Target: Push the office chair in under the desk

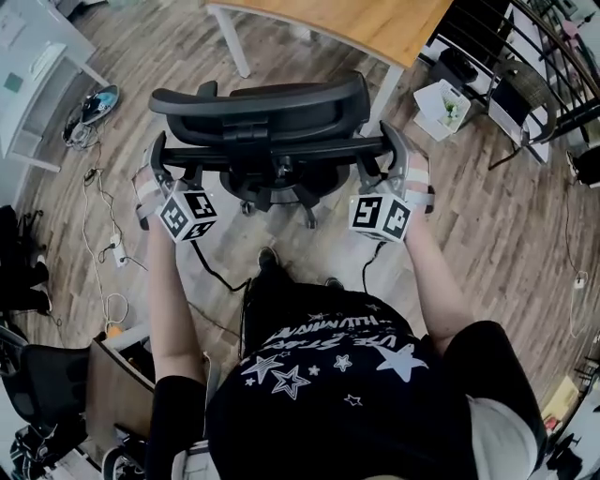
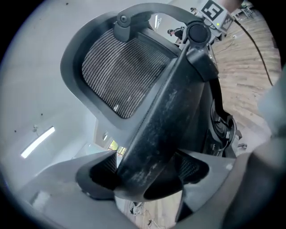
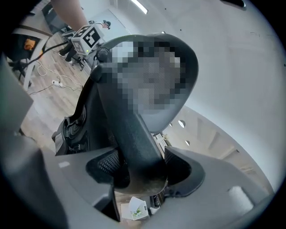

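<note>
A black mesh office chair (image 1: 272,112) stands on the wood floor just before the wooden desk (image 1: 375,23), its seat toward the desk and its back toward me. A black crossbar (image 1: 281,150) runs along the backrest. My left gripper (image 1: 161,159) is shut on the bar's left end; in the left gripper view the bar (image 2: 174,112) fills the gap between the jaws of that gripper (image 2: 147,174). My right gripper (image 1: 394,152) holds the right end, and in the right gripper view both jaws of it (image 3: 143,172) press against the bar (image 3: 129,129).
The desk's white legs (image 1: 230,42) flank the chair. A white box with a plant (image 1: 442,105) sits on the floor at the right, near black chairs (image 1: 511,94). Cables (image 1: 98,244) and a shoe (image 1: 98,101) lie at the left. Another chair (image 1: 47,384) stands behind me on the left.
</note>
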The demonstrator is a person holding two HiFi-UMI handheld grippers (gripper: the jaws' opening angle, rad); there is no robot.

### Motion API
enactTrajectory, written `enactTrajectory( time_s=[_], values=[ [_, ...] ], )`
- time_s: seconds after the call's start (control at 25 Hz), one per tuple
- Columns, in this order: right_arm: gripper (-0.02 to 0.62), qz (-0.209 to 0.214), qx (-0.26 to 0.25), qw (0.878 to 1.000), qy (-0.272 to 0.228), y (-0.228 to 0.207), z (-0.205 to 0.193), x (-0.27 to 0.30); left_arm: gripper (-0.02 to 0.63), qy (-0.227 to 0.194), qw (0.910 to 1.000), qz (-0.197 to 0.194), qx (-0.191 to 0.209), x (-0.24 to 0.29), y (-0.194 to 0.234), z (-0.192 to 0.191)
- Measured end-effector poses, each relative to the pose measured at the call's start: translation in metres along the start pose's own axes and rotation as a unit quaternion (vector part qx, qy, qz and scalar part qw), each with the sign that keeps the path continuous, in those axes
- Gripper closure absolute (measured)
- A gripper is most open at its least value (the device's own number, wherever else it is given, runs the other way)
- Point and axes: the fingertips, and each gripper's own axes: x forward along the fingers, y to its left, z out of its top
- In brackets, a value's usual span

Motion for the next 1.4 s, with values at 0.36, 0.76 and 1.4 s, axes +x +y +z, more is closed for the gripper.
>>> enactTrajectory(
  time_s=[0.36, 0.76, 1.4],
  values=[
    [0.314, -0.029, 0.01, 0.998, 0.056, 0.002, 0.027, 0.059, 0.21, -0.055, 0.9979, -0.034, 0.009, 0.092, 0.035, -0.01],
    [0.316, -0.075, 0.015, 0.993, 0.085, 0.014, 0.029, 0.063, 0.209, -0.102, 0.9925, -0.05, 0.045, 0.137, 0.04, -0.003],
    [0.344, -0.091, 0.004, 0.992, 0.085, 0.001, 0.076, 0.18, 0.186, -0.108, 0.9888, -0.091, 0.047, 0.3, 0.096, -0.006]
  ],
)
